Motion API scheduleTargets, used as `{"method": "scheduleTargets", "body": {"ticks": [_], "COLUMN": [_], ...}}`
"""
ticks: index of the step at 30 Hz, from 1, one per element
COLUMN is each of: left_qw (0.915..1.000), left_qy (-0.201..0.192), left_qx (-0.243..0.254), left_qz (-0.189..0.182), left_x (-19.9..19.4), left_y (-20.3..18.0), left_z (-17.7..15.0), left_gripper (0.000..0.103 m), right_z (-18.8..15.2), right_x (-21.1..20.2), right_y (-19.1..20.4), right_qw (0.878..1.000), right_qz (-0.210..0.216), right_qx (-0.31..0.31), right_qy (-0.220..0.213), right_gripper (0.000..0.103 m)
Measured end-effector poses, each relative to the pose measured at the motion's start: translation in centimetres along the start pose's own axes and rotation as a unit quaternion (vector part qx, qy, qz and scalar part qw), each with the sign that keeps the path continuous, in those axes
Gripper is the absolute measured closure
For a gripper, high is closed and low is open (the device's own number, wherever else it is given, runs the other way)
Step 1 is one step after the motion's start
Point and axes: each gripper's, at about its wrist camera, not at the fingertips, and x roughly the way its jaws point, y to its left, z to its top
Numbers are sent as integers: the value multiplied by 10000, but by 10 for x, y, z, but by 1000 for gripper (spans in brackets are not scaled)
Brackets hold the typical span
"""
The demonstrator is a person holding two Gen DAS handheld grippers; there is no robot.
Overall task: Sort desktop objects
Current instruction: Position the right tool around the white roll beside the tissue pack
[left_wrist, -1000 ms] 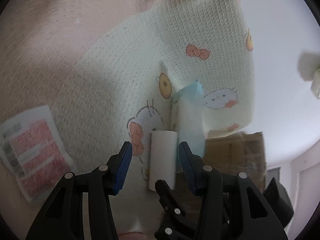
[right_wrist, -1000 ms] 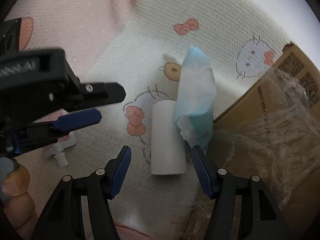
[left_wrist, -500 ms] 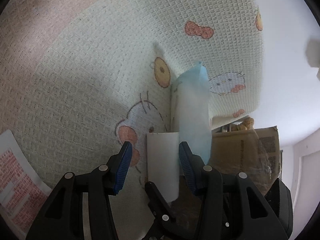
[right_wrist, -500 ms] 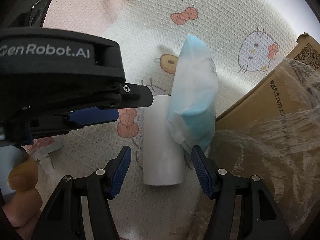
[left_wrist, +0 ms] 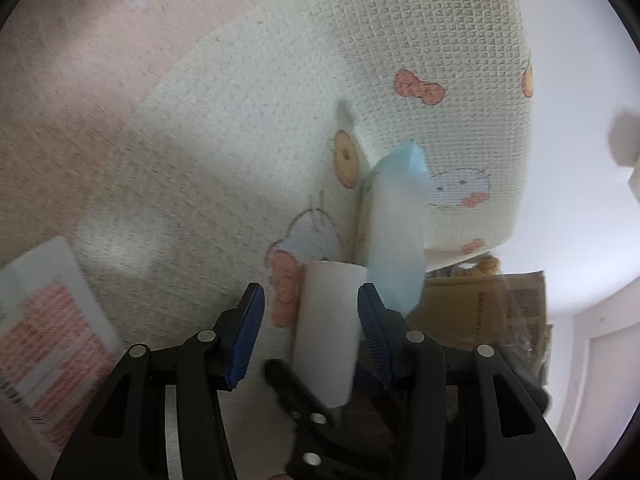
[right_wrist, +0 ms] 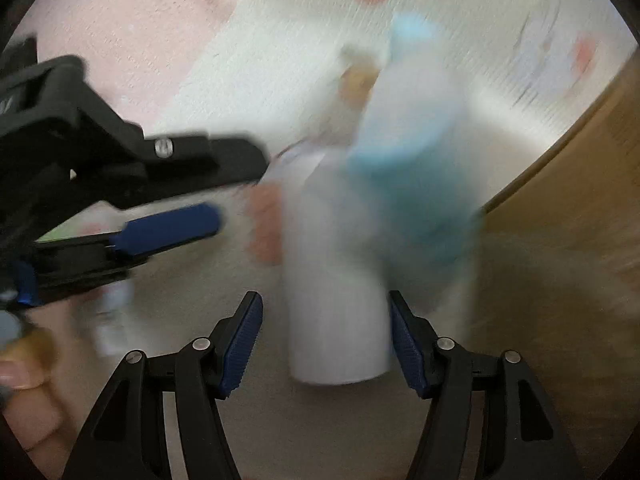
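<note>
A white paper roll [right_wrist: 336, 320] lies on the patterned cloth [left_wrist: 248, 128], and a pale blue tissue pack [right_wrist: 412, 184] leans over its far end. My right gripper [right_wrist: 324, 340] is open and points steeply down. The roll's near end sits between its blue pads, with a gap on the left side. My left gripper [left_wrist: 310, 332] is open too. In the right wrist view the left gripper [right_wrist: 172, 200] comes in from the left, its tips just short of the roll [left_wrist: 332, 320]. The right wrist view is blurred.
A cardboard box [right_wrist: 580, 200] wrapped in clear film stands right of the roll and the tissue pack [left_wrist: 396, 240]. A red-and-white printed packet [left_wrist: 52, 340] lies at the lower left. A person's fingers [right_wrist: 24, 380] hold the left gripper's handle.
The right gripper has come down toward the roll, which now reaches between its fingers. The left gripper has shifted a little, and the red-and-white packet shows more at its lower left.
</note>
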Motion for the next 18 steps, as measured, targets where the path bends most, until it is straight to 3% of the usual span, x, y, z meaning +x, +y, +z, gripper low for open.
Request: {"method": "scheduleTargets", "body": {"ticks": [10, 18], "left_qw": [9999, 9985], "left_qy": [98, 354], "left_qx": [42, 340], "left_qz": [70, 249], "left_x": [1, 9], "left_y": [1, -8], "left_z": [-1, -5], "left_gripper": [50, 50], "right_z": [0, 3], "right_x": [-15, -16], "right_y": [26, 24], "right_qw": [9951, 9935], "right_qz": [330, 502], "right_qx": [-738, -701], "right_qy": [-572, -749], "right_gripper": [48, 48]}}
